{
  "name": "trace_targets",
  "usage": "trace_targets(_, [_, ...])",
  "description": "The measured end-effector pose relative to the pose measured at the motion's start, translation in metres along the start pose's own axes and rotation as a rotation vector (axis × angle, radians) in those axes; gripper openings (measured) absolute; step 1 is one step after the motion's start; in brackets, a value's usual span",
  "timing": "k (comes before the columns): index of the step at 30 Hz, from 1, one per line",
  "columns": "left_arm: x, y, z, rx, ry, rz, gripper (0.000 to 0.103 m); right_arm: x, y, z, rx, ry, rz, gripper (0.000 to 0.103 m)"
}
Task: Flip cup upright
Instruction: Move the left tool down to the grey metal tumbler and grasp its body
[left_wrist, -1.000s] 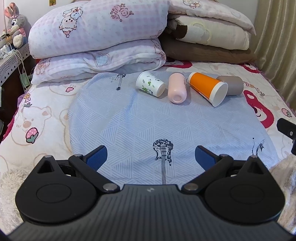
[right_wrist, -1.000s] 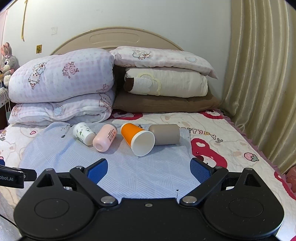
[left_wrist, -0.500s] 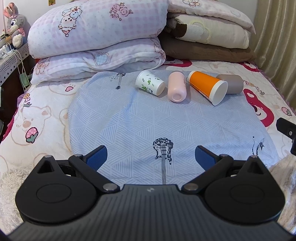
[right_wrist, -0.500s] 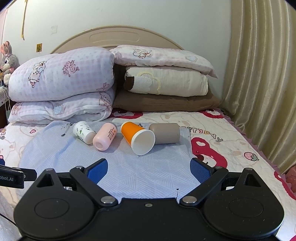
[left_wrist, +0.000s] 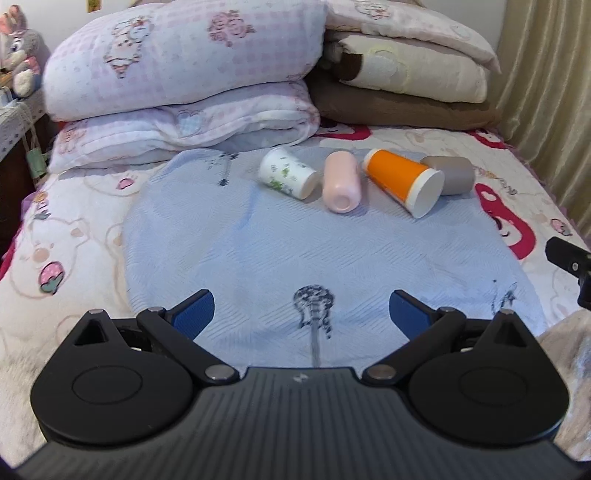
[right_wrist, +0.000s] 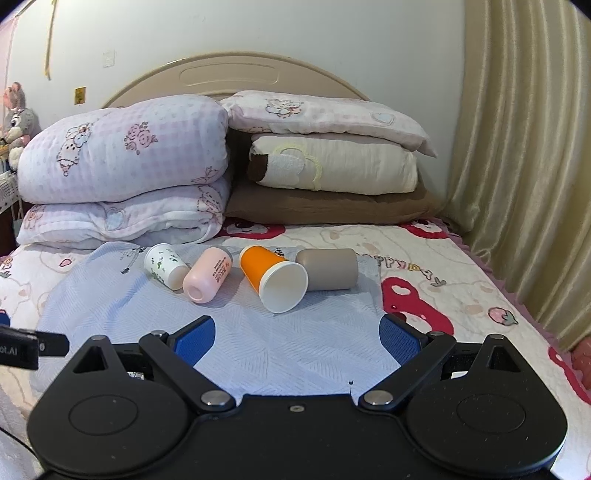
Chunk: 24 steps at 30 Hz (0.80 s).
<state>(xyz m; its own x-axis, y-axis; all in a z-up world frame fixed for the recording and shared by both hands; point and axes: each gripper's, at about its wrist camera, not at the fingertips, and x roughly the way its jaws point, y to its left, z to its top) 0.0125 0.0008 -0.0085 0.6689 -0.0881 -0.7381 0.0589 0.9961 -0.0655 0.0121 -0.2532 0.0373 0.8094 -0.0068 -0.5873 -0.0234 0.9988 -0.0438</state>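
Observation:
Several cups lie on their sides in a row on a light blue cloth (left_wrist: 295, 251) on the bed: a white cup with green print (left_wrist: 287, 178) (right_wrist: 165, 266), a pink cup (left_wrist: 340, 181) (right_wrist: 207, 279), an orange cup with a white rim (left_wrist: 402, 181) (right_wrist: 273, 277) and a grey-brown cup (left_wrist: 451, 179) (right_wrist: 328, 268). My left gripper (left_wrist: 301, 314) is open and empty, well short of the cups. My right gripper (right_wrist: 297, 339) is open and empty, a short way in front of the orange cup.
Folded quilts and pillows (right_wrist: 125, 173) are stacked behind the cups against the headboard (right_wrist: 229, 74). A curtain (right_wrist: 524, 166) hangs at the right. A plush toy (left_wrist: 18, 55) sits at the far left. The right gripper's edge (left_wrist: 569, 258) shows in the left wrist view.
Both grippers have moved a little forward toward the cups; the cups look slightly nearer. The cups have not moved and both grippers stay open.

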Motion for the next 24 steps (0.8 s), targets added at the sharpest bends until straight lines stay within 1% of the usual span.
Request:
trace_targets(3, [0.006,-0.007,0.018,0.041,-0.006,-0.042,0.103,0.005,-0.014,0.010,0.004,0.001,0.065,0.098])
trace_targets(5, [0.009,-0.015,0.029,0.082,-0.024,-0.088,0.103,0.013,-0.032,0.019,0.056,0.038,0.156,0.098])
trace_targets(7, [0.017,-0.022,0.039,0.115,-0.008,-0.141,0.103,0.025,-0.047,0.027,0.102,0.082,0.236,0.098])
trace_targets(10, [0.031,-0.032,0.057,0.148,0.022,-0.184,0.103,0.041,-0.065,0.034,0.144,0.123,0.293,0.098])
trace_targets(13, [0.047,-0.046,0.078,0.208,0.023,-0.183,0.102,0.063,-0.083,0.041,0.229,0.181,0.330,0.098])
trace_targets(15, [0.057,-0.056,0.093,0.257,0.014,-0.189,0.102,0.079,-0.095,0.044,0.297,0.222,0.357,0.098])
trace_targets(17, [0.071,-0.066,0.108,0.298,0.029,-0.201,0.100,0.095,-0.111,0.049,0.394,0.258,0.384,0.098])
trace_targets(19, [0.084,-0.078,0.121,0.341,0.034,-0.221,0.099,0.112,-0.126,0.053,0.485,0.280,0.407,0.098])
trace_targets(23, [0.112,-0.109,0.143,0.470,0.017,-0.227,0.099,0.151,-0.149,0.054,0.709,0.318,0.433,0.098])
trace_targets(24, [0.121,-0.115,0.150,0.483,0.032,-0.251,0.099,0.160,-0.152,0.053,0.754,0.324,0.441,0.098])
